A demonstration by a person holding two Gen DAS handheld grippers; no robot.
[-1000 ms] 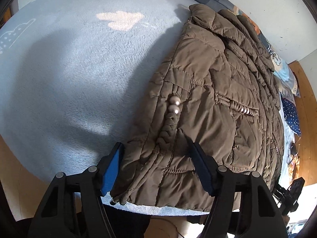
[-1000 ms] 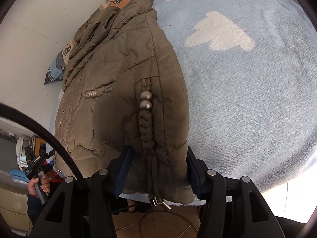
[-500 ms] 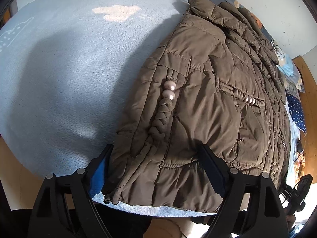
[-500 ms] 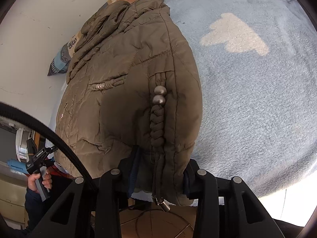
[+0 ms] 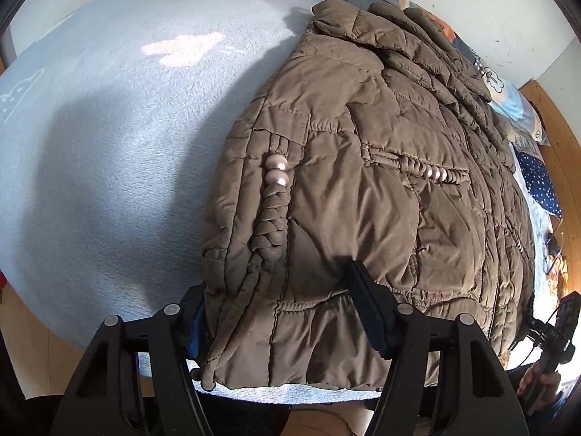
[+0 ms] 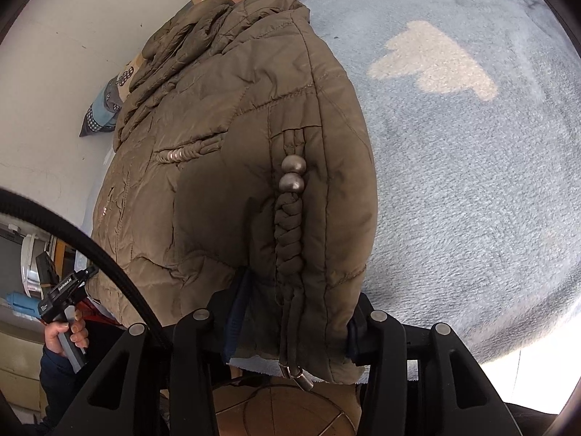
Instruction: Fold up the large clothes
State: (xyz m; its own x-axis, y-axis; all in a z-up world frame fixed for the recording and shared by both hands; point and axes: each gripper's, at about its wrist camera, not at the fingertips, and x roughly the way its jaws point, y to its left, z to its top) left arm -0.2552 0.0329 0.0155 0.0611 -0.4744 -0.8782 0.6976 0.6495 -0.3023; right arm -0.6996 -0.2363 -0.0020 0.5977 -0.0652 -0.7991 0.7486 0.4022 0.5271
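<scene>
A pale blue fleece blanket (image 5: 109, 167) fills the left of the left wrist view, and on it lies the brown quilted jacket (image 5: 381, 181), reaching from upper centre to the bottom edge. Its hem sits between the fingers of both grippers. The left gripper (image 5: 279, 312) has just narrowed — its pads press a broad fold of hem. The right gripper (image 6: 297, 316), jaws just eased wider, still pinches the hem beside the braided cord (image 6: 288, 239) with two metal beads (image 6: 292, 174).
</scene>
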